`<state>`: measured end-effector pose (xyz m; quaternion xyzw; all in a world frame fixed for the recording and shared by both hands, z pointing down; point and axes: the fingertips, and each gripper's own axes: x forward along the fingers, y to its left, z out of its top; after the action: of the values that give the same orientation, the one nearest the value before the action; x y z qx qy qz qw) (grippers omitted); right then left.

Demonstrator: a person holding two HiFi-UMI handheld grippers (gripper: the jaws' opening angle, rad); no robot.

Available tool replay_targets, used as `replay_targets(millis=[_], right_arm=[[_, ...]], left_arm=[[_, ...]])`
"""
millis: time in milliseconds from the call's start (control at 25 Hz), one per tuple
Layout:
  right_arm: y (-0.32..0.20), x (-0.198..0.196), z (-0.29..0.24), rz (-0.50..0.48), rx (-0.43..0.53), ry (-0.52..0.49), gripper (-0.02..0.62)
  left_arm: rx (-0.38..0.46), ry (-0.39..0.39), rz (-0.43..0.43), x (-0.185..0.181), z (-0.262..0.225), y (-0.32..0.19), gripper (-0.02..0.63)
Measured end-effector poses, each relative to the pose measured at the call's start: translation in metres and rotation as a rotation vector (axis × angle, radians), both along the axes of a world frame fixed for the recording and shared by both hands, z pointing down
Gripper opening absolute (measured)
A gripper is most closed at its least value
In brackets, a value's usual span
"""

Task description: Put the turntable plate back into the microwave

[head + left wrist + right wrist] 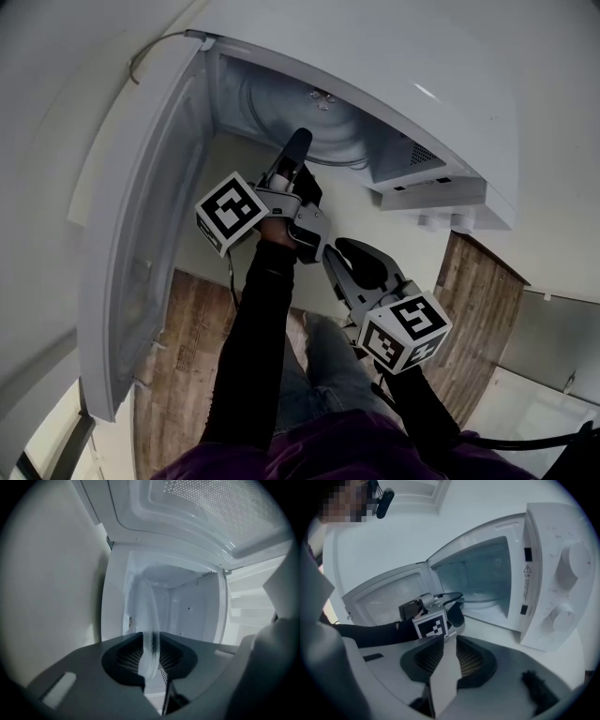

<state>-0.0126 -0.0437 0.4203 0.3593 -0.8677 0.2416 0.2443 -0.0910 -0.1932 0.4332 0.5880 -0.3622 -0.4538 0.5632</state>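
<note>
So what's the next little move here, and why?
Probably ease the left gripper slightly deeper and lower until the turntable plate sits flat on the microwave floor, then open the jaws. They are clamped on the plate's rim, most of the plate is inside the open cavity, and the right gripper hangs back empty, jaws apart.

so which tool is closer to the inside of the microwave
Left. The left tool is at the mouth of the microwave, gripping the plate by its rim. The right tool is outside, behind the left one, open and empty.
</note>
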Motion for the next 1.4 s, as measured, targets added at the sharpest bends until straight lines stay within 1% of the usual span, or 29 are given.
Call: replay_targets(millis=[360,480,680,960,1120,1280,1400], right_arm=[[-0.004,-0.002,0.003,-0.007,-0.011,-0.005,0.089],[-0.006,-0.001,0.005,-0.005,-0.014,-0.004,0.089],[-0.005,0.000,0.008,-0.002,-0.022,0.000,0.089],[-0.008,-0.004,0.008,0.001,-0.013,0.004,0.089],[-0.016,-0.002,0.004,0.009,0.004,0.008,0.089],[-0.036,0.003,-0.004,0.027,0.045,0.011,0.089],[-0.053,0.003,-0.010,0.034,0.085,0.020,0.089]], left_arm=[[-0.011,0.008,0.003,0.005,0.000,-0.012,0.074],[-0.019,-0.002,-0.003,0.005,-0.001,-0.015,0.072],[-0.070,-0.020,-0.005,0.006,0.001,-0.018,0.061],[-0.114,-0.057,0.014,0.004,0.002,-0.023,0.051],[-0.142,-0.065,0.019,0.004,0.003,-0.025,0.047],[-0.184,-0.104,0.045,0.005,0.006,-0.025,0.034],[-0.193,-0.096,0.056,0.006,0.006,-0.026,0.033]])
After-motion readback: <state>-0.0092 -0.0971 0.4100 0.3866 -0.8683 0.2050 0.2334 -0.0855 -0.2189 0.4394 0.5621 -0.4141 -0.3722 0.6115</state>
